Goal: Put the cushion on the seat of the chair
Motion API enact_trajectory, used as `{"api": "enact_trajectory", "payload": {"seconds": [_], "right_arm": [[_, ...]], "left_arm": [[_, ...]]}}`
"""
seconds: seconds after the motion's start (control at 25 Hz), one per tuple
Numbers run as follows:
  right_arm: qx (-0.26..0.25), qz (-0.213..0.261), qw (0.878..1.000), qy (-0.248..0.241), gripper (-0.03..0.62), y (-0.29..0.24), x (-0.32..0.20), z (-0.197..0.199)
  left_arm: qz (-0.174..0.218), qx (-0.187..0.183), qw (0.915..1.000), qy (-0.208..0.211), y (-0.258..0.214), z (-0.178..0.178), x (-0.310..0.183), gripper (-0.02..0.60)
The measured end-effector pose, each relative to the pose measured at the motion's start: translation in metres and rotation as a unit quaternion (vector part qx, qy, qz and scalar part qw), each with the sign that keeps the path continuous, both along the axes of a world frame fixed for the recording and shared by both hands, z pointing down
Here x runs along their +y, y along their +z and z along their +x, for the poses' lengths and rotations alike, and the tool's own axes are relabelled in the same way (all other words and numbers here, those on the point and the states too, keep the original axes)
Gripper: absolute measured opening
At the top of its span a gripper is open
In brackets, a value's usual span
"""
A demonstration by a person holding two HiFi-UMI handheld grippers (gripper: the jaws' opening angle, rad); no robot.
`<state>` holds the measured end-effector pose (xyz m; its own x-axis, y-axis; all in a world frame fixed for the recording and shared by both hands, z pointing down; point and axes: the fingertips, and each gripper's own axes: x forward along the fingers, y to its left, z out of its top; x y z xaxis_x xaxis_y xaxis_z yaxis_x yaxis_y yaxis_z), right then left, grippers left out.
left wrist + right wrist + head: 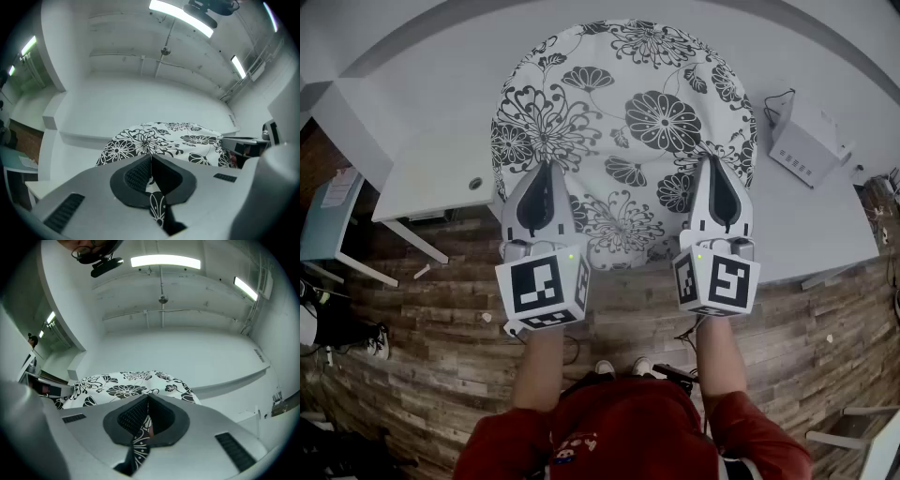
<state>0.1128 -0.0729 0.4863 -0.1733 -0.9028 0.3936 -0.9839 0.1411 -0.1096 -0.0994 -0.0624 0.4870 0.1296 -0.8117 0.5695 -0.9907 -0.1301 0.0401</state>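
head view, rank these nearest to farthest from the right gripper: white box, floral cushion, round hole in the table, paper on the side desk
1. The floral cushion, clamped in the right gripper itself.
2. The white box, on the table just to its right.
3. The round hole, in the tabletop beyond the left gripper.
4. The paper, on the side desk at the far left.

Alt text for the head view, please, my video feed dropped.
A round black-and-white floral cushion, over a white table, is pinched at its near edge by the left claw and the right claw. Below are the person's forearms, red top and a wood floor.
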Motion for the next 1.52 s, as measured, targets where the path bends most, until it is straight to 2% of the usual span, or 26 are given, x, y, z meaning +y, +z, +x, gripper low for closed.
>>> {"api": "enact_trajectory", "payload": {"seconds": [1.0,1.2,1.52], "right_arm": [[-0.03,-0.023,0.999,-0.006,0.028,-0.013,-0.004,0.006],[-0.037,-0.02,0.999,-0.004,0.028,-0.002,-0.003,0.008],[-0.01,-0.015,1.0,-0.011,0.028,-0.012,0.0,0.003]], "left_arm": [[-0.015,-0.021,0.9996,-0.01,-0.021,0.005,0.004,0.029],[-0.006,-0.028,0.9995,-0.009,-0.015,0.008,0.003,0.028],[0.0,-0.001,0.9999,-0.017,-0.014,0.002,0.006,0.028]]}}
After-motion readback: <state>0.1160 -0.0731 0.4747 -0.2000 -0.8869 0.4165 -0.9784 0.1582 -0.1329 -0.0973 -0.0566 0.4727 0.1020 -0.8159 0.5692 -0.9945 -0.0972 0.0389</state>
